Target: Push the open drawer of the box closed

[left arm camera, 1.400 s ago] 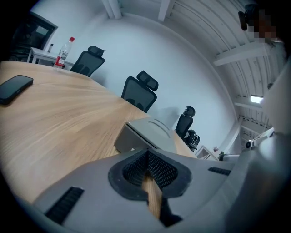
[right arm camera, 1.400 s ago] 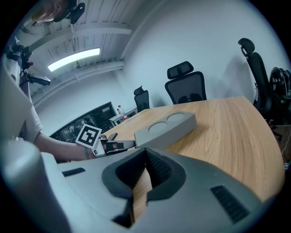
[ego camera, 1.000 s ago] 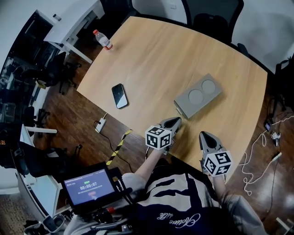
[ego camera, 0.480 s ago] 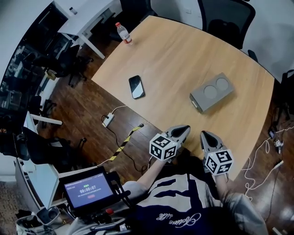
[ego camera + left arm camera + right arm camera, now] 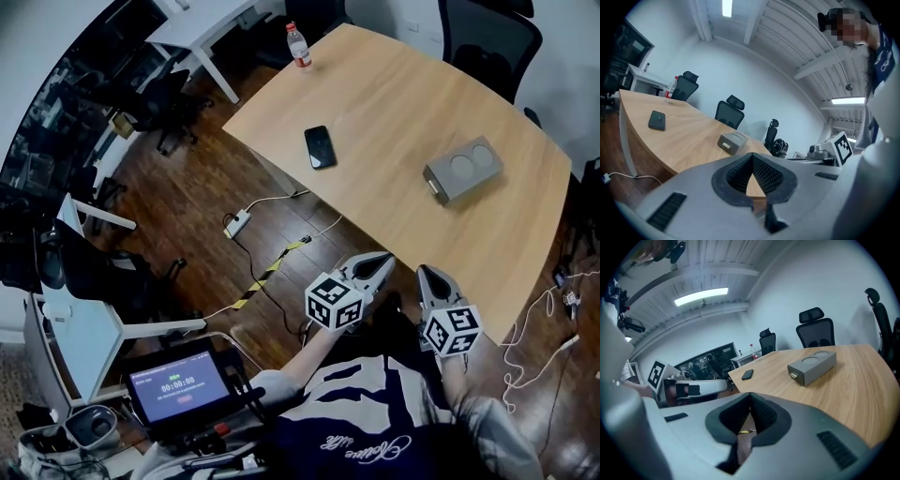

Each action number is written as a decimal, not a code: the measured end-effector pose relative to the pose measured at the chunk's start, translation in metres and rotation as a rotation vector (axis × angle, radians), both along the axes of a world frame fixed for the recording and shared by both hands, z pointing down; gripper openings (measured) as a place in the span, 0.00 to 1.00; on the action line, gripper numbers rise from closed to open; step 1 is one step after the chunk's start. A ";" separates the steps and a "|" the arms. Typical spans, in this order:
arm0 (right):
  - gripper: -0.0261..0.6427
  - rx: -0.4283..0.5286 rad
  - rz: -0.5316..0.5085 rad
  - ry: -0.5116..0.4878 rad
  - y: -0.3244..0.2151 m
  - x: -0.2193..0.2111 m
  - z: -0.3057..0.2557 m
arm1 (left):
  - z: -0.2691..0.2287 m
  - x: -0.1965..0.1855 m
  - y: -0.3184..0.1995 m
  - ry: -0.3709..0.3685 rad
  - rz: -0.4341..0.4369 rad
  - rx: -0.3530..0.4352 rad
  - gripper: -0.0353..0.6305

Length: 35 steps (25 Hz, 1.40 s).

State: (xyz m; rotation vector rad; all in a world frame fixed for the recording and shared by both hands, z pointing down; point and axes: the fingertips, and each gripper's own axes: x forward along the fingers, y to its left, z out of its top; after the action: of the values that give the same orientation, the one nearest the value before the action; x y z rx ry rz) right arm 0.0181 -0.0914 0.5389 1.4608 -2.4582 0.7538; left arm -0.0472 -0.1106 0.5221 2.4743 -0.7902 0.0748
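Note:
The grey box (image 5: pixel 462 171) with two round recesses on top lies on the wooden table (image 5: pixel 394 94), far ahead of both grippers. Its drawer front carries a small handle (image 5: pixel 793 375), faces me, and looks flush with the box body. My left gripper (image 5: pixel 386 258) is shut and holds nothing, hanging off the table's near edge above the floor. My right gripper (image 5: pixel 424 272) is beside it, also shut and holding nothing. The box (image 5: pixel 732 141) shows small in the left gripper view, and the box (image 5: pixel 812 365) in the right gripper view.
A black phone (image 5: pixel 320 147) lies on the table left of the box. A water bottle (image 5: pixel 298 45) stands at the far corner. Office chairs (image 5: pixel 487 33) ring the far side. A power strip (image 5: pixel 236 224) and cables lie on the floor; a timer screen (image 5: pixel 181 386) sits below me.
The view has drawn back from the table, so the box and phone sit farther off. Both grippers, over the table's near edge before, now hang beyond it, still shut.

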 end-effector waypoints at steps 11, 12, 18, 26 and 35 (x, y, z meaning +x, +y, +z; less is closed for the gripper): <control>0.04 -0.027 -0.023 0.023 0.070 -0.041 -0.001 | 0.008 -0.037 0.065 0.016 0.005 -0.021 0.05; 0.04 -0.025 -0.025 0.025 0.071 -0.040 -0.002 | 0.005 -0.036 0.066 0.025 0.000 -0.017 0.05; 0.04 -0.004 -0.067 0.013 0.071 -0.037 -0.008 | 0.000 -0.035 0.071 0.032 -0.058 -0.010 0.05; 0.04 -0.013 -0.160 -0.004 0.099 -0.026 -0.009 | -0.009 -0.013 0.092 0.015 -0.098 0.001 0.05; 0.04 0.004 -0.223 -0.023 0.131 0.028 -0.006 | 0.000 0.043 0.135 -0.020 -0.141 -0.016 0.05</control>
State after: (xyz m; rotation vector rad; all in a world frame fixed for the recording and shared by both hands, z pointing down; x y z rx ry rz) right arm 0.0461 0.0399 0.5325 1.1578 -2.5842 0.7227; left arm -0.0042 0.0243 0.5226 2.3993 -0.9661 0.0543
